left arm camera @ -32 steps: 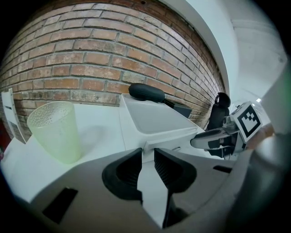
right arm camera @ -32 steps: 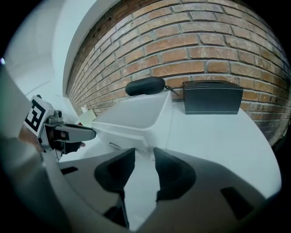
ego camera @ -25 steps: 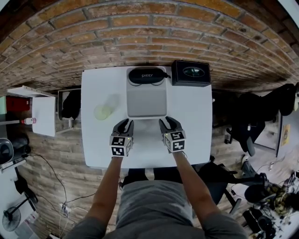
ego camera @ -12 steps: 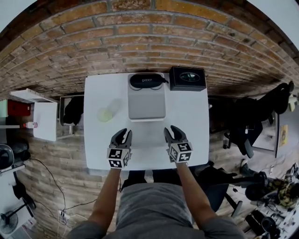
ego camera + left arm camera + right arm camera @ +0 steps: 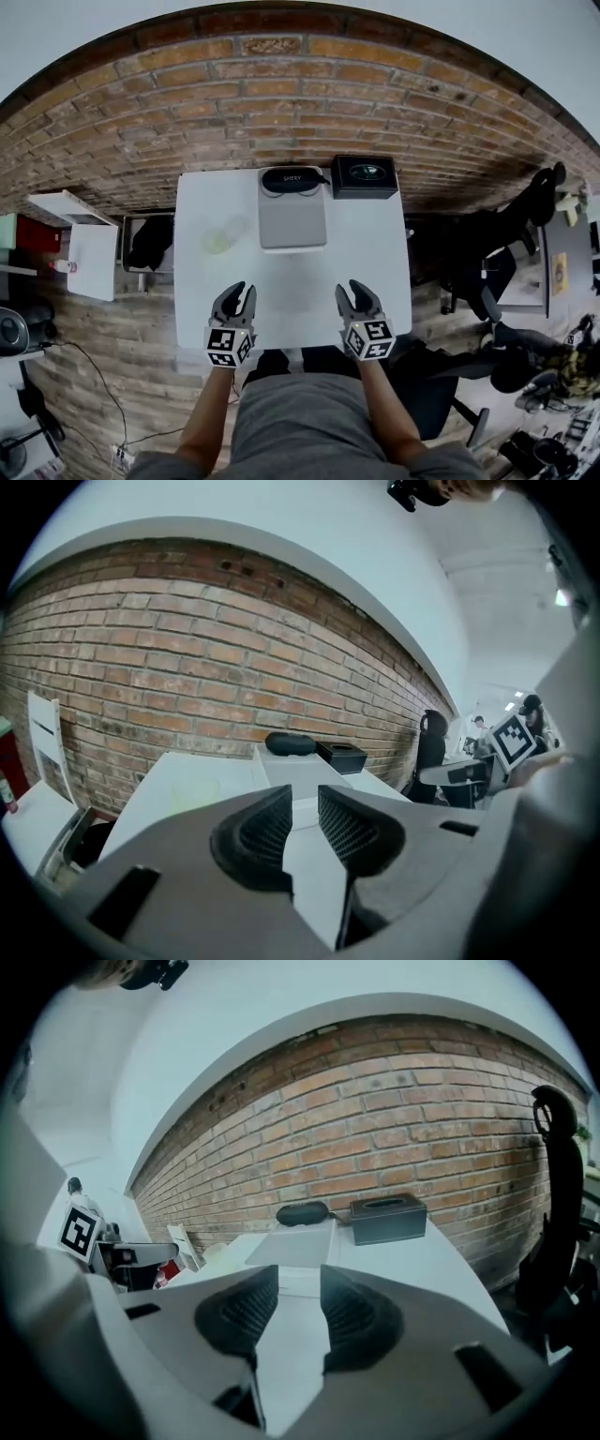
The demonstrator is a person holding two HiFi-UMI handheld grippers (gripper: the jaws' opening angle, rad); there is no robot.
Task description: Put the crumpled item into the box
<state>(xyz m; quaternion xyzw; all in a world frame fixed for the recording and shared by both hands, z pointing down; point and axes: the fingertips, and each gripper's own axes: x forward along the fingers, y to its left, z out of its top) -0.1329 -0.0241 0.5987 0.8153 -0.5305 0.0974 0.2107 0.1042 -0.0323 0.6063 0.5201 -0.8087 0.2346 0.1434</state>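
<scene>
Left tongs (image 5: 235, 292) and right tongs (image 5: 354, 291) have drawn back to the table's (image 5: 375, 272) near edge, both part-open and empty. Pickup seems unstarted; next, reach the crumpled item (image 5: 217, 241) beside the box (image 5: 292, 221).

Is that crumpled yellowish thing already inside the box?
No, the crumpled item lies on the table, left of the grey box.

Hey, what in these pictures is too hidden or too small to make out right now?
- Crumpled item: head view, small and pale against the white table; its material is unclear.
- Gray box: head view, seen straight from above; open or lidded, cannot tell.
- Black case: closed shell hides its contents.
- Table's near part: both gripper views, behind the jaws.
</scene>
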